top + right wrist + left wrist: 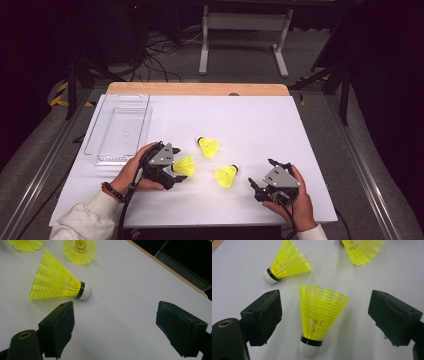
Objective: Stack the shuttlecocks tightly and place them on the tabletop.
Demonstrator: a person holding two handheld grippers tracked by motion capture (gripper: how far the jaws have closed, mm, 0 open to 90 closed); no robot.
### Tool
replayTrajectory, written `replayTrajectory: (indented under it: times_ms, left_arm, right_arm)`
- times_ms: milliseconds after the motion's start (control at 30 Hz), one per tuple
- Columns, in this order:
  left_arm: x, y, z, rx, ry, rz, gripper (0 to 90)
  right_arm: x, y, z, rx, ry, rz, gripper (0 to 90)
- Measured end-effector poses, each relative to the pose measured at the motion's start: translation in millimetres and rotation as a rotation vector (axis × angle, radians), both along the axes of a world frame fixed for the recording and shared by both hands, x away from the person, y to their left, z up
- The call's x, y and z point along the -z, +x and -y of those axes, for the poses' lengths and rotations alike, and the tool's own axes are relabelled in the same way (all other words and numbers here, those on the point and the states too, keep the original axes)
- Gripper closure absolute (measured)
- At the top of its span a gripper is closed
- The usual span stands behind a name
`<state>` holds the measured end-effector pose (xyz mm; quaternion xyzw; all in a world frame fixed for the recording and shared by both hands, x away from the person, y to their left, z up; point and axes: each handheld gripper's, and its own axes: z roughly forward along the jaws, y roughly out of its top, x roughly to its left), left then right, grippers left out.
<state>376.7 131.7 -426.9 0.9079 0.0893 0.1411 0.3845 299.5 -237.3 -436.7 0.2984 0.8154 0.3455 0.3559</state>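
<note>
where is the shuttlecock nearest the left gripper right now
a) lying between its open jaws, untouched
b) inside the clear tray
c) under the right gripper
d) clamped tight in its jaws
a: the shuttlecock lies on the table between the left gripper's open jaws, clear of both.

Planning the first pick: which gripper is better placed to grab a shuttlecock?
Left. The left gripper already has its open jaws either side of a shuttlecock. The right gripper is open too, but its nearest shuttlecock lies off to one side.

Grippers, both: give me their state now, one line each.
Left gripper: open, jaws either side of a yellow shuttlecock, not touching it.
Right gripper: open, holding nothing.
</note>
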Motion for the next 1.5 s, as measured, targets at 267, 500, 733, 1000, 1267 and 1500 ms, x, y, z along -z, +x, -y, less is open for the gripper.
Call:
replayTrajectory:
  times_ms: [267,500,733,1000,1267,1500]
  left_arm:
    - [-10.0,-9.9,-9.2,-0.012,-0.022,0.054,11.1]
    - [-17.0,-15.6,-17.4,-0.022,-0.059,0.089,9.0]
    - [-21.7,-19.4,-26.1,-0.041,-0.078,0.121,9.1]
    - [-27.0,-25.4,-37.3,-0.060,-0.111,0.176,8.6]
    - [-28.7,-31.2,-48.6,-0.068,-0.127,0.192,8.5]
    - [-28.2,-35.2,-55.8,-0.079,-0.126,0.207,8.6]
  right_arm:
    - [0.6,0.0,-2.0,-0.003,0.000,-0.007,16.1]
    - [1.3,0.0,-2.5,-0.004,-0.001,-0.008,16.0]
    - [0.8,-0.4,-2.2,-0.005,-0.001,-0.006,16.1]
    - [0.5,-0.6,-2.0,-0.005,0.003,-0.004,16.0]
    - [0.5,-0.6,-2.3,-0.004,0.006,-0.003,16.0]
    - [0.3,-1.2,-3.1,-0.005,0.007,-0.001,15.9]
